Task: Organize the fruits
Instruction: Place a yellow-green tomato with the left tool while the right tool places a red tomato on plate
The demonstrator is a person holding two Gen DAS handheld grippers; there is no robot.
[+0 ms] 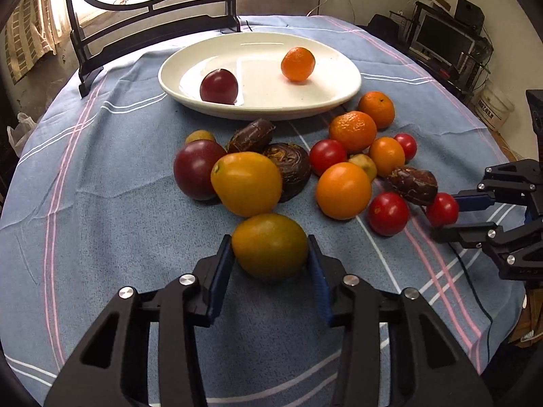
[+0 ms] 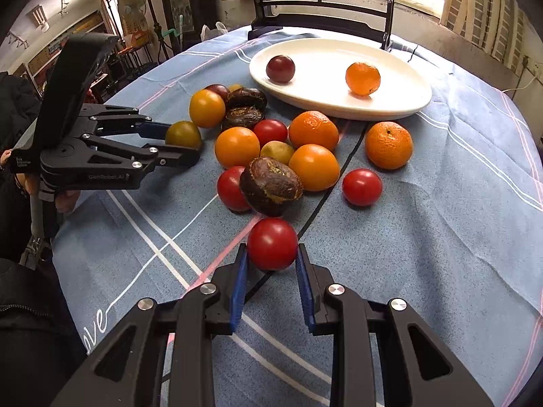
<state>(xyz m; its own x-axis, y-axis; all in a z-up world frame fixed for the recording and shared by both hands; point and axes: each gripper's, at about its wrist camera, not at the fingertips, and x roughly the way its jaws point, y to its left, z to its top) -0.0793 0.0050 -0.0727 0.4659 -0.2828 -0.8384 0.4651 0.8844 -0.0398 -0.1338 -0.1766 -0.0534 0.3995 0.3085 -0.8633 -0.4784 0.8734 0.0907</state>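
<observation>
My left gripper (image 1: pixel 270 249) is shut on a yellow-green fruit (image 1: pixel 269 246) at the near edge of the fruit pile; it shows in the right wrist view (image 2: pixel 183 134) too. My right gripper (image 2: pixel 271 254) is shut on a red tomato (image 2: pixel 272 243), also seen in the left wrist view (image 1: pixel 442 209). Both fruits rest low at the blue cloth. A white oval plate (image 1: pixel 339 91) behind the pile holds a dark red plum (image 1: pixel 219 86) and a mandarin (image 1: pixel 298 63). Loose mandarins, tomatoes, yellow fruits and dark brown wrinkled fruits lie between the grippers and the plate.
A blue striped tablecloth (image 1: pixel 101 203) covers the round table. A black wooden stand (image 1: pixel 152 30) with a round screen stands behind the plate. A black cable (image 2: pixel 342 166) runs across the cloth under the fruit. Shelves and a monitor (image 1: pixel 441 37) stand off the table's right.
</observation>
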